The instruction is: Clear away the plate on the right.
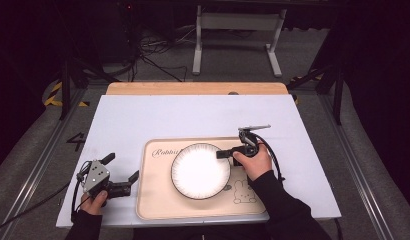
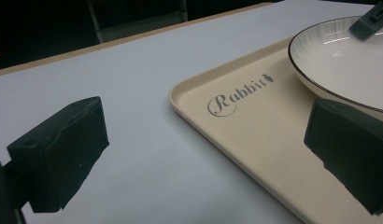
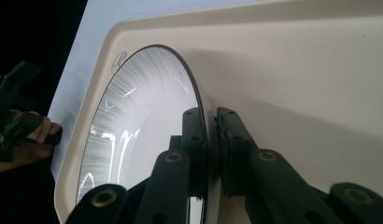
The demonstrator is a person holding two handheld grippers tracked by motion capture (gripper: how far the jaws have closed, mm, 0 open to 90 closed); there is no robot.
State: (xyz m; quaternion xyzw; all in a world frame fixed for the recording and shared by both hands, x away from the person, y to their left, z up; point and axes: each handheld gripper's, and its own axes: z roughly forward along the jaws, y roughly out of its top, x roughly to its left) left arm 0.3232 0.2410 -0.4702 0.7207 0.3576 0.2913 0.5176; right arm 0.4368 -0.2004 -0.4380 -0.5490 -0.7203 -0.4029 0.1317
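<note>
White round ceramic plate [image 1: 200, 171] with the dark rim sits on the beige plastic tray [image 1: 158, 200], right gripper [image 1: 224, 154] already pinching its edge, left gripper [image 1: 124, 172] spread wide beside the tray, so lifting or moving's left.

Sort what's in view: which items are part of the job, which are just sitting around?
In the job:
- round white plate with dark rim
- right tool, shut on the plate's rim
- beige rectangular plastic tray under the plate

Just around:
- left tool, open, off the tray
- white table cover
</note>
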